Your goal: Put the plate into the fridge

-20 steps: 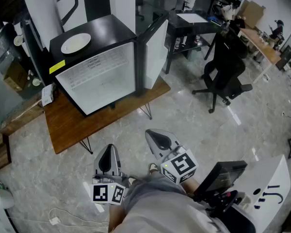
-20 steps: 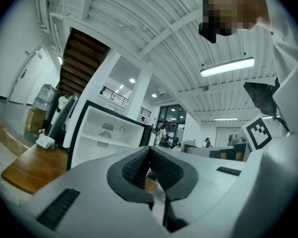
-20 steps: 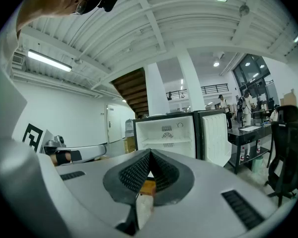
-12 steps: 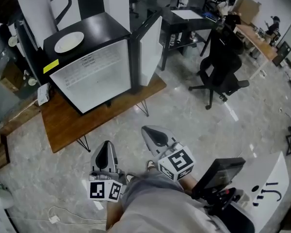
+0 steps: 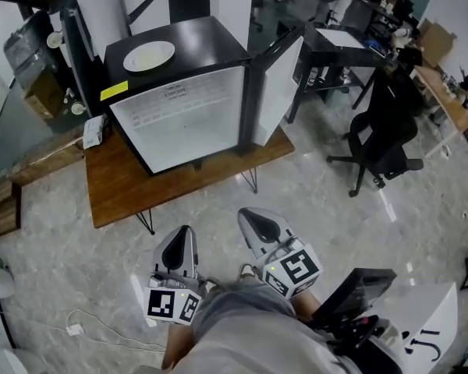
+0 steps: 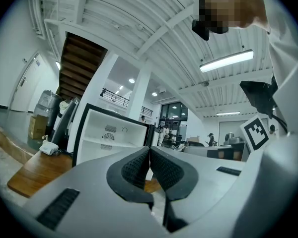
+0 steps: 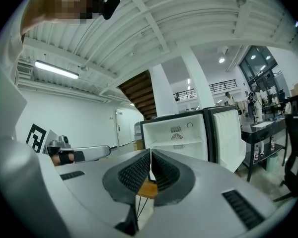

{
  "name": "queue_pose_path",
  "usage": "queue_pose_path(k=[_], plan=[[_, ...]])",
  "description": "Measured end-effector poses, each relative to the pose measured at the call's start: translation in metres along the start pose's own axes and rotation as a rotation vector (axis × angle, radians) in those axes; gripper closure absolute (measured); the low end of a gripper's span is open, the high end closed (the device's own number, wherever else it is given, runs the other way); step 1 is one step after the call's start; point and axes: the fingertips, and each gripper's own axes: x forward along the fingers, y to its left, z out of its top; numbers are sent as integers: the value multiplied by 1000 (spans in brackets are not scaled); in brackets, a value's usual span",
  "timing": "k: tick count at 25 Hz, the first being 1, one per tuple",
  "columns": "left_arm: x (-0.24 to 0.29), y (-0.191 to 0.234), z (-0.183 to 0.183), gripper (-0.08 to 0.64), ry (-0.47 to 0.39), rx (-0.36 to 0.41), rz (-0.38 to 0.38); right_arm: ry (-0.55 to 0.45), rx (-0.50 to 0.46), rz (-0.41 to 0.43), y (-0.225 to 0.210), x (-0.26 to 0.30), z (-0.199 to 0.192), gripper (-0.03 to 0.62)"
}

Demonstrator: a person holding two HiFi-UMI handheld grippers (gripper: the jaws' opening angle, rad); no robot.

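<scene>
The plate lies on top of the mini fridge, whose door stands open on the low table; glare washes out the shelves. The left hand-held gripper and the right hand-held gripper are near, jaws together, empty.
</scene>
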Motion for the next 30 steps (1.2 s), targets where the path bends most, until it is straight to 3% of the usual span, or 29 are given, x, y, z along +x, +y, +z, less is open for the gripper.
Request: queue_pose_path(k=[6, 9, 13, 18, 24, 30], plan=[[42, 11, 2, 541, 6, 39, 49, -34, 93, 156, -19, 23, 2, 575], [81, 2, -2, 541, 21, 49, 61, -32, 81, 190, -53, 31, 10, 575], [123, -25, 2, 541, 26, 91, 7, -43, 8, 246, -98, 39, 26, 575], [175, -19, 9, 541, 28, 116, 8, -94, -13, 303, -133, 72, 55, 575], [232, 62, 41, 541, 0, 160, -45, -119, -73, 301, -140, 172, 85, 575], [271, 189, 119, 541, -65, 252, -120, -157, -155, 262, -116, 310, 129, 575]])
